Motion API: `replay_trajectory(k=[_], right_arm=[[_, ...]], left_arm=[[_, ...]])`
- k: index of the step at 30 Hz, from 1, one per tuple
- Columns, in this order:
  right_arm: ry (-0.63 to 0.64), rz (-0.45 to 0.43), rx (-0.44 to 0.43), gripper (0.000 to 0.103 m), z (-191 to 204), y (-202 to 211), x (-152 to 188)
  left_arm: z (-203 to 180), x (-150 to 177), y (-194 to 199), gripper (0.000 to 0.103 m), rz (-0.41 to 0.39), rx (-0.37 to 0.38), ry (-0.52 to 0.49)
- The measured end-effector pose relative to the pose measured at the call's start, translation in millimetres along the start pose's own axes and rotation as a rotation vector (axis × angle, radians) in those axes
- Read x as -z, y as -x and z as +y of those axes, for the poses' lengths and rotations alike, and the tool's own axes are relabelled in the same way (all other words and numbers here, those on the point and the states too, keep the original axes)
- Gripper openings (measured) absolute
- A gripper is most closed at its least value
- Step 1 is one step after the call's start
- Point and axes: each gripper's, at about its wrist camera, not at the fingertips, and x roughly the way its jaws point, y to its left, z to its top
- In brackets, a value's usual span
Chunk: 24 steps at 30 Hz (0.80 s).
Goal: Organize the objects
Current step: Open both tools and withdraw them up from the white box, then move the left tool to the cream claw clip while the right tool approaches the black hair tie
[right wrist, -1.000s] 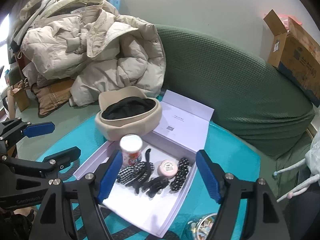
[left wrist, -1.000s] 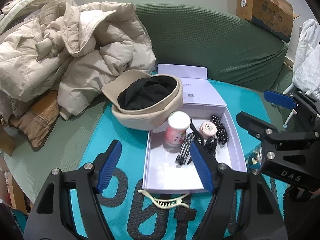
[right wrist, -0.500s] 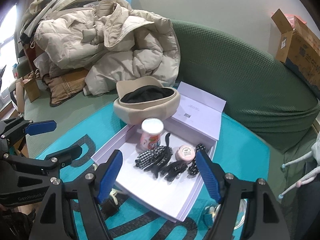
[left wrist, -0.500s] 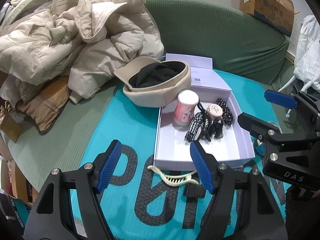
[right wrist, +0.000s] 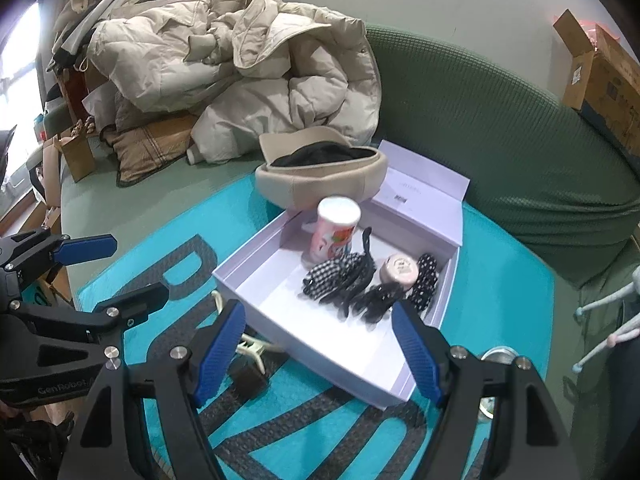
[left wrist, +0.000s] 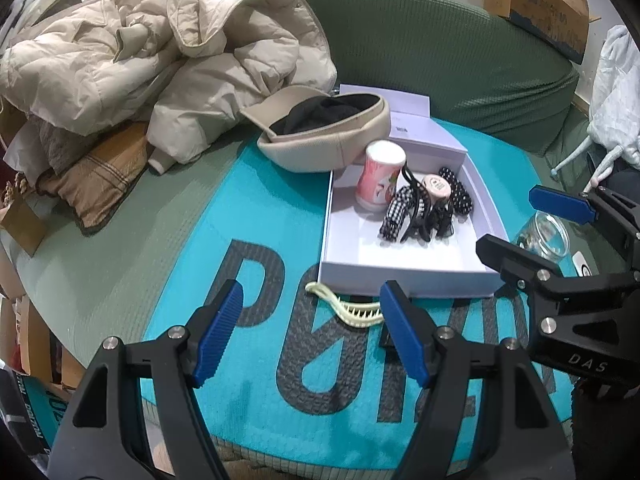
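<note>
At six o'clock of the box [left wrist: 404, 276], your empty, wide-open left tool [left wrist: 312, 334] faces the clip [left wrist: 344, 309]: light, stiff, brittle-toothed; take its spine.

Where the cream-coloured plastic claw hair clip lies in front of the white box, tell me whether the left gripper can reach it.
Probably yes. The cream-coloured plastic claw hair clip lies uncovered on the teal mat, and the left gripper hovers open above it.

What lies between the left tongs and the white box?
In the left wrist view, a cream hair claw lies on the teal mat between the open left tongs and the box's near wall.
</note>
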Motion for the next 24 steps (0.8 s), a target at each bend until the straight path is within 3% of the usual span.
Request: replay_trajectory(k=[24], right_arm=[[0.044, 0.096, -0.092, 0.077, 29.2, -28.3, 56.2]], left_arm=[[7.7, 59.0, -32.8, 0.07, 0.12, 0.014, 0.033]])
